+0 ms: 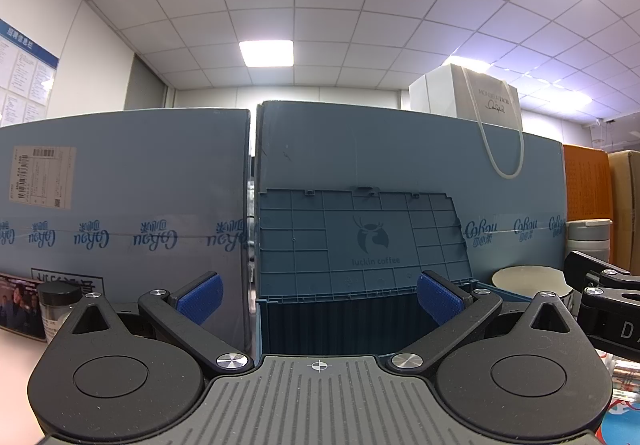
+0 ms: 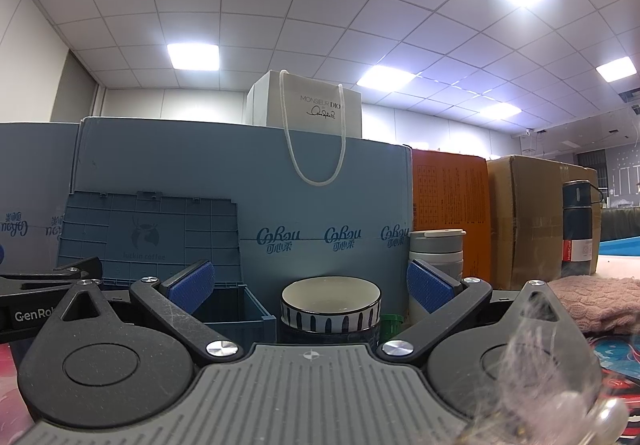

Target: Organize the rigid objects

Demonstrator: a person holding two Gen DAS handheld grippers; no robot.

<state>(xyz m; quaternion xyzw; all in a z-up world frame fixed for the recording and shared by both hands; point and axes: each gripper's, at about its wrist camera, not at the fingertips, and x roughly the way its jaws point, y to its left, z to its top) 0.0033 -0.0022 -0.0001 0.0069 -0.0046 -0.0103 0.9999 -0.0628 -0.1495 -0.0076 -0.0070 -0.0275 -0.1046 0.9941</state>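
A: Nearest to us, the left gripper (image 1: 318, 299) is spread wide with nothing between its blue pads (image 1: 200, 299). It faces the open crate (image 1: 340, 321).

B: Same on our side: the right gripper (image 2: 310, 283) is released, pads (image 2: 191, 281) apart, empty. Just ahead of it we see one bowl (image 2: 331, 305) with dark stripes, stacked on something dark we cannot make out.

A: We catch that bowl's rim at our right too, beside the crate. The crate's lid (image 1: 360, 241) stands upright behind it, leaning on the boxes.

B: To the bowl's right we count one green cap (image 2: 390, 323), then one grey cup (image 2: 436, 257), and farther right one dark flask (image 2: 578, 221). A pink knit (image 2: 592, 301) lies in front of the flask.

A: On our left stands one jar (image 1: 60, 305) with a black lid.

B: Behind everything, two blue boxes (image 2: 320, 181), one orange box (image 2: 450, 201), one brown box (image 2: 528, 213). A white bag (image 2: 316, 107) sits on top.
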